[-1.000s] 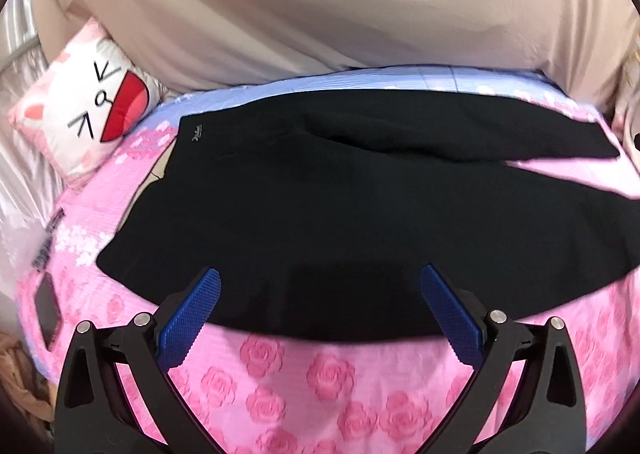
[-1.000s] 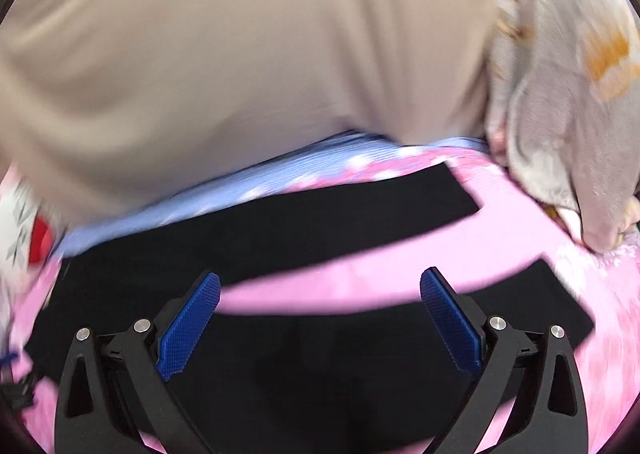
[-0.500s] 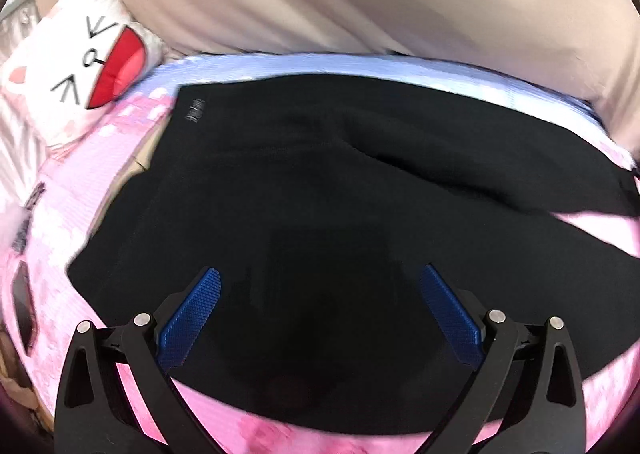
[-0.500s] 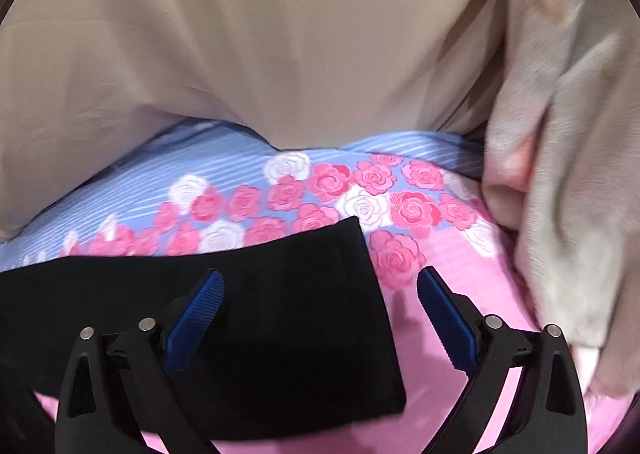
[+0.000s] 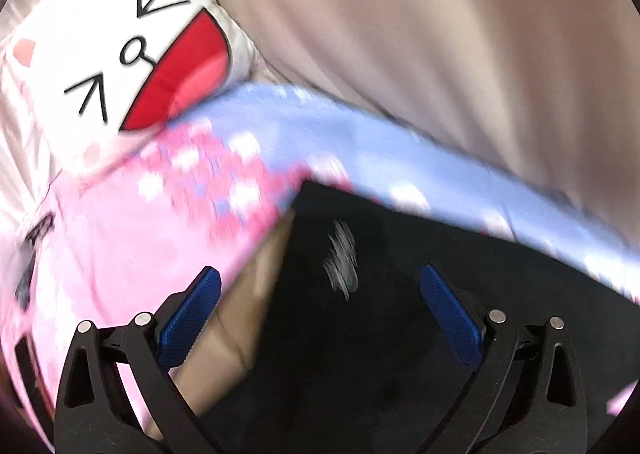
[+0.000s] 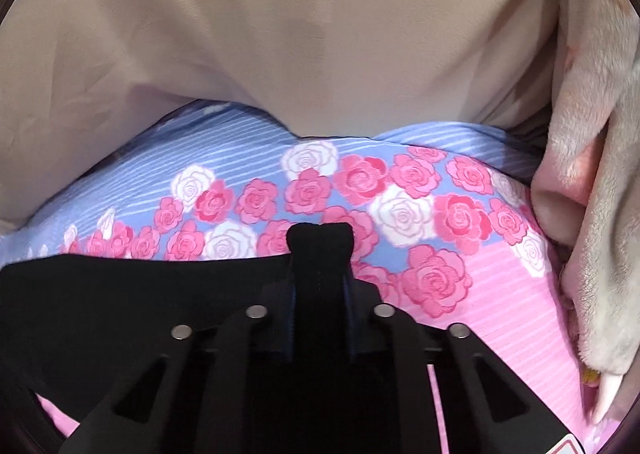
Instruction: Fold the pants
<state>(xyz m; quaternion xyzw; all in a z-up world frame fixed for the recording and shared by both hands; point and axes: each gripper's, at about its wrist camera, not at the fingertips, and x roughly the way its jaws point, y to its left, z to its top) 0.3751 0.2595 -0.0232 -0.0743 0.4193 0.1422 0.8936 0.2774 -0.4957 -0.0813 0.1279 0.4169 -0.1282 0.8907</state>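
Clamping down now, my right gripper (image 6: 319,290) is pinching a tuft of the black pants (image 6: 120,306) between its pads; half a second ago those jaws were spread wide above the leg end, so the grab has just happened. A knob of cloth is poking up past the fingertips, and the rest of the leg is lying flat to the left on the sheet (image 6: 404,214).

My left gripper (image 5: 320,318) is hanging with its jaws released, blue pads (image 5: 448,318) well apart and nothing between them. It is sweeping in toward the waistband corner, where a second ago it was looking across the whole garment; the blur says it is travelling fast. I judge that one end is secured and the other is about to be, so the first fold is not yet begun.

Only the left view is showing me the pants' (image 5: 400,334) waist: a pale label (image 5: 340,262), a tan lining (image 5: 244,318) peeking at the edge, and the cat pillow (image 5: 120,66) beyond. Only the right view is showing the plush blanket (image 6: 600,214) crowding the hem side, which could snag a swing.
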